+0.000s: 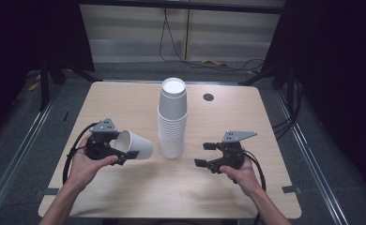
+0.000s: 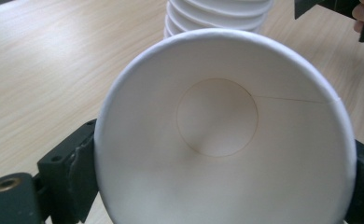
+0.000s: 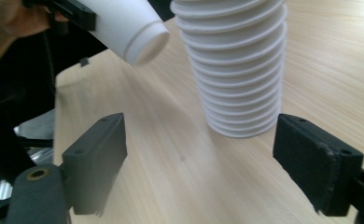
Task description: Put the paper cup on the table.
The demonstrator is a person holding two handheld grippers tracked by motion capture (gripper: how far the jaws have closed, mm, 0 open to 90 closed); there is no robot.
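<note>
High view: left tool pinches a cup on its side, left of the stack. Right tool is spread, idle. Advise a light grip, to avoid crushing the rim.

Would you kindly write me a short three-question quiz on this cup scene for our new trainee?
1. True or false: the left claw holds a single cup lying on its side.
2. Where does the stack stand relative to the two claws: A) between them, B) left of both, C) right of both?
3. Fill in: the right claw is ____ and holds nothing.

Key: 1 true; 2 A; 3 open.
</note>
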